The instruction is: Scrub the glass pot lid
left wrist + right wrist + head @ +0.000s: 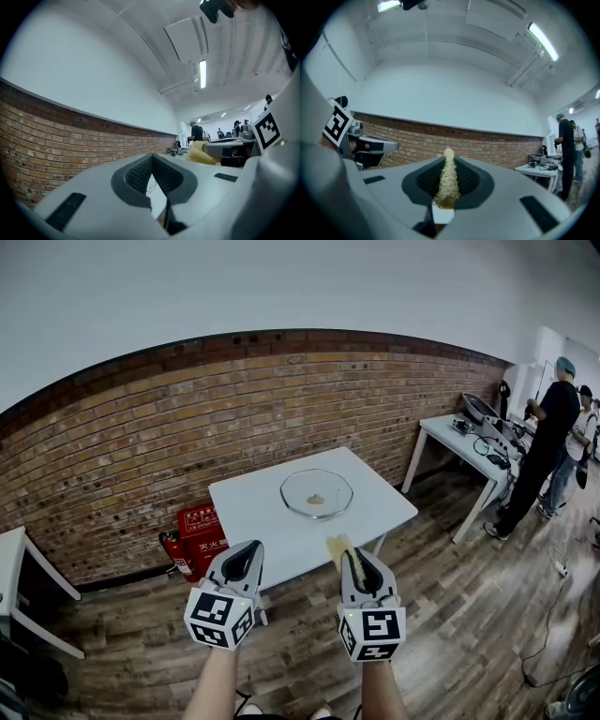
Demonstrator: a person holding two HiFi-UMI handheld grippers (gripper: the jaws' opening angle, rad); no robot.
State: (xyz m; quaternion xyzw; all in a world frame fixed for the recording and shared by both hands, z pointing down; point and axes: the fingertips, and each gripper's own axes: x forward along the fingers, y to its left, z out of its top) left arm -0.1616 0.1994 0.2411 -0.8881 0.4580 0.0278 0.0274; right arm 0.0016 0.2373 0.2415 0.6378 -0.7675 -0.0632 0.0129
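The glass pot lid lies flat on the white table, with a brown smear near its centre. Both grippers are held level in front of the table's near edge, short of the lid. My left gripper is shut with nothing between its ribbed pads. My right gripper is shut on a yellow scrubbing sponge, which sticks out past the fingertips. In the right gripper view the sponge is squeezed thin between the pads. From the left gripper view the sponge shows at the right.
A brick wall runs behind the table, with a red fire extinguisher and red box at its foot. A second white table with equipment stands at the right, where people stand. Another table corner shows at the left. Wooden floor lies all around.
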